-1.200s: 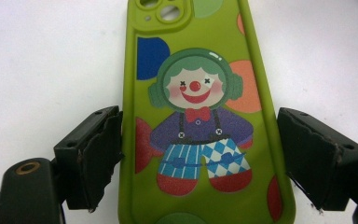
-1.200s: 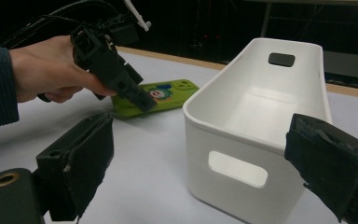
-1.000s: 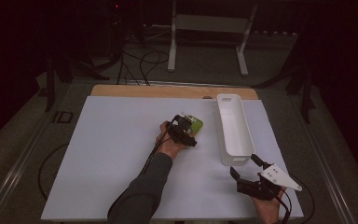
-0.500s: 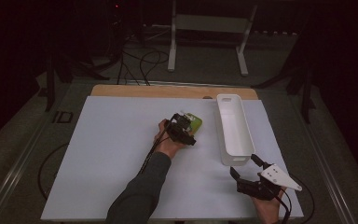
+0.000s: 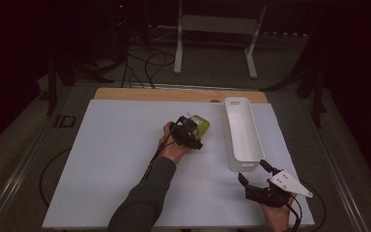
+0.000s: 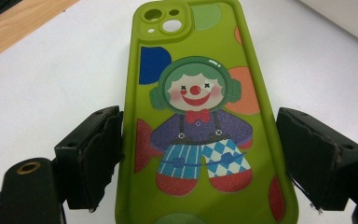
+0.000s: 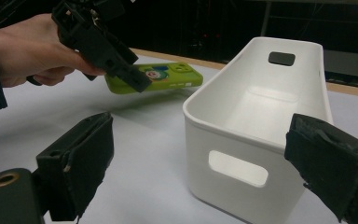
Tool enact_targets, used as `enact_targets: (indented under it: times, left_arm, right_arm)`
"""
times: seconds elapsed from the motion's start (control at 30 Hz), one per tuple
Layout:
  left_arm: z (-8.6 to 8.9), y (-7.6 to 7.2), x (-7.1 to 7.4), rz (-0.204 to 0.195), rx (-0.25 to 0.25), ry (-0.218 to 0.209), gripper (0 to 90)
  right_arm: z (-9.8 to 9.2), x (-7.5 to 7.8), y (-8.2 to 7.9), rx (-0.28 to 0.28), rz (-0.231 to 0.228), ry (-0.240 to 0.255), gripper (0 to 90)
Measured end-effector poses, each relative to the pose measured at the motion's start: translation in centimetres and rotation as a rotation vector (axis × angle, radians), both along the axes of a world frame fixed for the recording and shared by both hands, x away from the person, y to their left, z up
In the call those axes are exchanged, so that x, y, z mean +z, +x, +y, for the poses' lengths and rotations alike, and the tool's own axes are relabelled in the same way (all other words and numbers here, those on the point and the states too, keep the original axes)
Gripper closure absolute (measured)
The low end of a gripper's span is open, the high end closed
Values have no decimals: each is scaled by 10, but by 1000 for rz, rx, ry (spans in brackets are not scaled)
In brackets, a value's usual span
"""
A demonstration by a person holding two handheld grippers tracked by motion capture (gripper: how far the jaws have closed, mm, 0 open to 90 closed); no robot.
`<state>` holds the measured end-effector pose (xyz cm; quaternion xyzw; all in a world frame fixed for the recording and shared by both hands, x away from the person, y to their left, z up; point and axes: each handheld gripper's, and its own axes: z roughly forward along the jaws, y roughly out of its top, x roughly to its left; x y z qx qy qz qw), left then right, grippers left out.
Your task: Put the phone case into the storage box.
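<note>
While phone case point(image 7: 161, 78) hangs outside, white bin point(image 7: 303, 84) bare

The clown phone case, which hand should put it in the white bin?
Left. The left gripper already clamps the green clown phone case beside the white bin. The right gripper sits open and empty at the bin's near end.

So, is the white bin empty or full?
Empty: the white bin shows a bare white floor inside; the green phone case is outside it.

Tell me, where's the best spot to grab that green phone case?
Probably across its two long edges, about where the left gripper already straddles the green phone case: those sides run straight and parallel, so the jaws seat squarely. Come in from the end opposite the camera cutout.
</note>
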<state>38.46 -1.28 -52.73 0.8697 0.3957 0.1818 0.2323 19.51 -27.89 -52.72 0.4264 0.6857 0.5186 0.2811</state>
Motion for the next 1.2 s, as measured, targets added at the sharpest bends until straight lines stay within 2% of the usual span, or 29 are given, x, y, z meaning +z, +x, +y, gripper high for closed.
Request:
enact_targets:
  times: [0.7,1.1,1.2]
  left_arm:
    - [6,-9,22,-57,-40,-25,171]
    - [12,-14,35,-107,-56,-40,171]
    - [14,-15,38,-107,-62,-47,170]
  right_arm:
    - [0,-1,1,3,6,3,80]
    - [0,-1,1,2,10,3,80]
    - [0,-1,1,2,12,3,80]
